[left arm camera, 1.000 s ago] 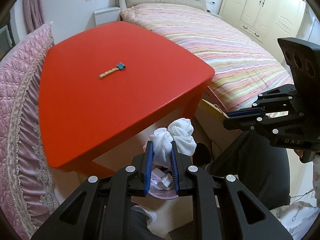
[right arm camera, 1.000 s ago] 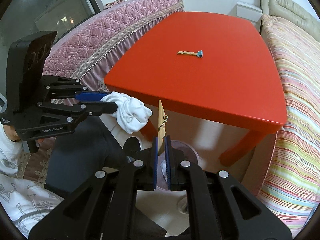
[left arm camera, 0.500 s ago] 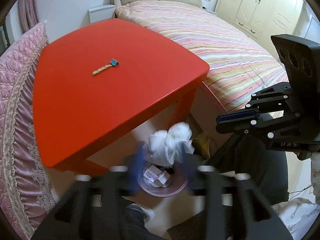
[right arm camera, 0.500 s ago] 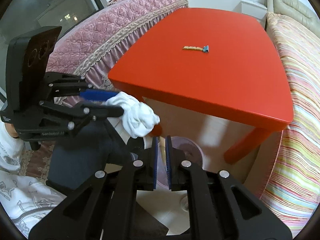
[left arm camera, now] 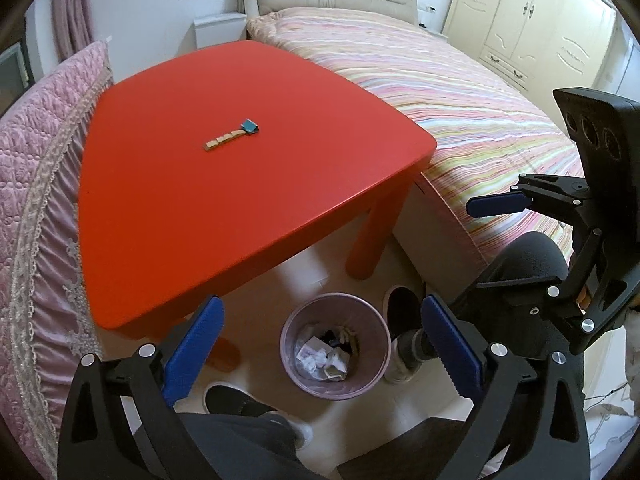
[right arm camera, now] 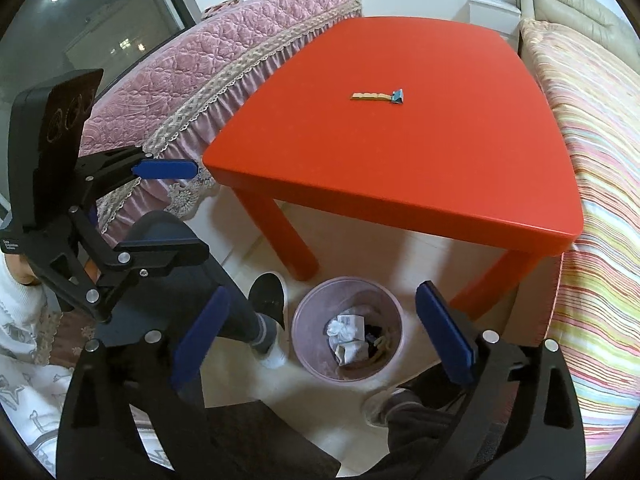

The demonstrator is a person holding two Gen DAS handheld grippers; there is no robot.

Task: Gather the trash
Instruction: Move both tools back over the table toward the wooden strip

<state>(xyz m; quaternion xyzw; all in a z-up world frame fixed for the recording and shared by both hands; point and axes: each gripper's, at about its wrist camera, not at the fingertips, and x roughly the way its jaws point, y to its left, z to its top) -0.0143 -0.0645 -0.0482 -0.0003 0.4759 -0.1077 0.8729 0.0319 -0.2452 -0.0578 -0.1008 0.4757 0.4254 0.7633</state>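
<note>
Both grippers are empty now. The left gripper (left arm camera: 322, 350) hangs with its blue pads spread wide above the pink wastebasket (left arm camera: 335, 384), where a second ago it pinched a bunched white cloth. The right gripper (right arm camera: 320, 338) is likewise spread apart over the same bin (right arm camera: 308, 356), and the wooden clothespin it gripped earlier has left its pads. Crumpled white paper (left arm camera: 334, 360) and other scraps lie inside the basket (the dropped cloth and pin cannot be picked out for certain among them). On the red table (left arm camera: 200, 216) one piece remains, unmoved: a small wooden strip with a teal clip (left arm camera: 231, 136) at one end, well apart from both tools (right arm camera: 378, 96).
</note>
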